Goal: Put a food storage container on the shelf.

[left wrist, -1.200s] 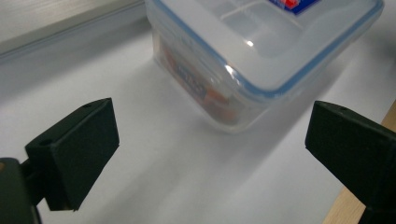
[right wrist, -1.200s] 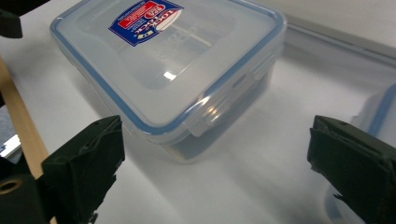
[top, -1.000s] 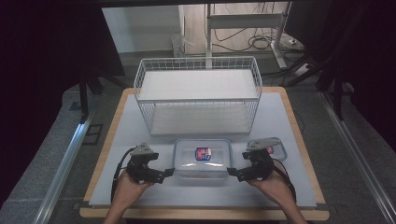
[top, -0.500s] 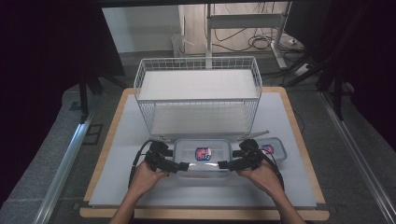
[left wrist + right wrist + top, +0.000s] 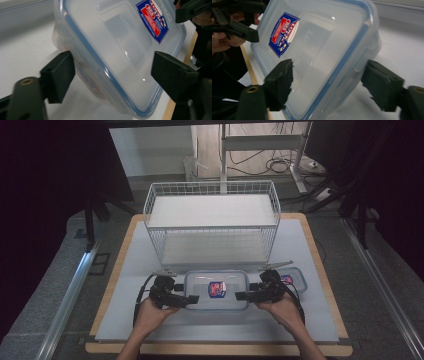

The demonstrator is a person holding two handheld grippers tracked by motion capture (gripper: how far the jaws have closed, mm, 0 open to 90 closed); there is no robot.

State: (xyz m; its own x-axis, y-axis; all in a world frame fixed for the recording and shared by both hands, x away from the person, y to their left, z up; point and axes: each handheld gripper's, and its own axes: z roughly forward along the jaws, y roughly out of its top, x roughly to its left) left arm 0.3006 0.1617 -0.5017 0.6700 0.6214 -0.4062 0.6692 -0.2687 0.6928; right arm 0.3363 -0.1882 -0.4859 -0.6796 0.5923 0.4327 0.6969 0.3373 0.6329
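Observation:
A clear lidded container (image 5: 216, 290) with a blue seal and a red-and-blue label lies on the white mat near the front edge. My left gripper (image 5: 192, 299) comes in at its left end and my right gripper (image 5: 241, 296) at its right end. In the left gripper view the container (image 5: 112, 50) sits between the black jaws of the left gripper (image 5: 112, 72), one pad on the wall and one over the lid. The right gripper (image 5: 327, 80) holds the container (image 5: 324, 45) likewise. Both pairs of jaws have just been closing on the container.
A white wire basket (image 5: 212, 185) with two shelves stands behind the container. A second, smaller lidded container (image 5: 296, 279) lies just behind my right hand. The mat (image 5: 310, 250) rests on a wood-edged board, with bare mat to the left and right.
Both hands have moved inward from beside the container to its two ends. The jaws have come in around its ends and narrowed on them.

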